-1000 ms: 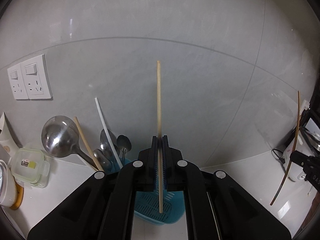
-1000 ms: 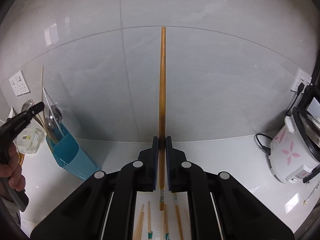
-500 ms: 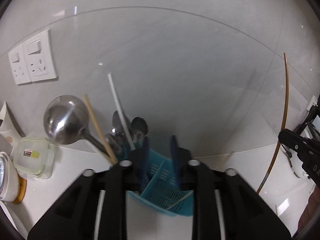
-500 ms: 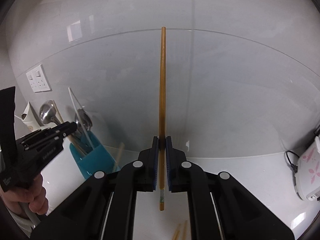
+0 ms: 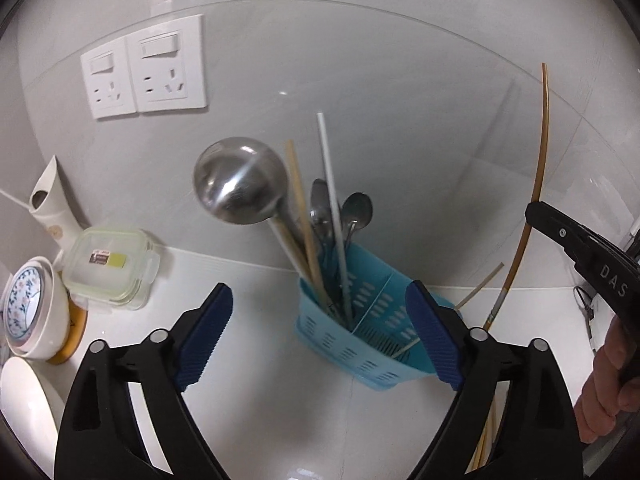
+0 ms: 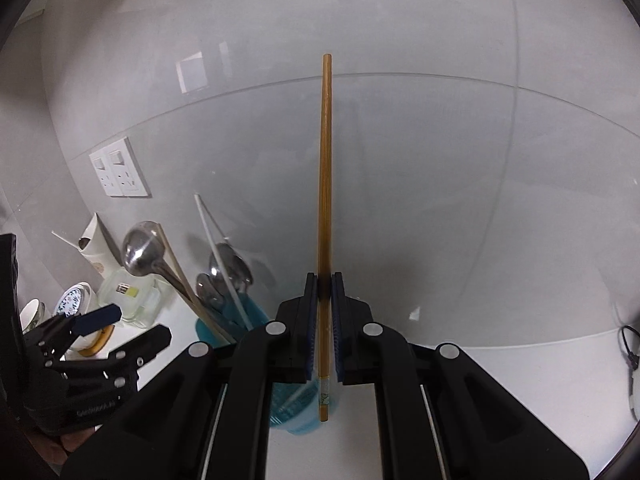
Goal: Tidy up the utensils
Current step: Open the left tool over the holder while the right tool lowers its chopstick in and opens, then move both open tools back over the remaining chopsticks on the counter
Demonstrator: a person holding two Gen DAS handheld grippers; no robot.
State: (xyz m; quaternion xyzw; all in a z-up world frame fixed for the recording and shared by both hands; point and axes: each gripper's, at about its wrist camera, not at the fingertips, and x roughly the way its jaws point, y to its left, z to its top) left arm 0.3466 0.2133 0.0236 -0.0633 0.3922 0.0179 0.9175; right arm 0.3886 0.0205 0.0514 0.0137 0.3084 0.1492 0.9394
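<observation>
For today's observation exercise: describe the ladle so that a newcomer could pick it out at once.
Find the blue utensil caddy on the white counter by the tiled wall. In its left compartment, among spoons and chopsticks, stands the ladle. Its large round steel bowl, by far the biggest head there, marks it out.

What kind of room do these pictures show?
Most likely a home kitchen: a white counter carries a blue utensil holder with a steel ladle and spoons, beside a food container and bowls.
</observation>
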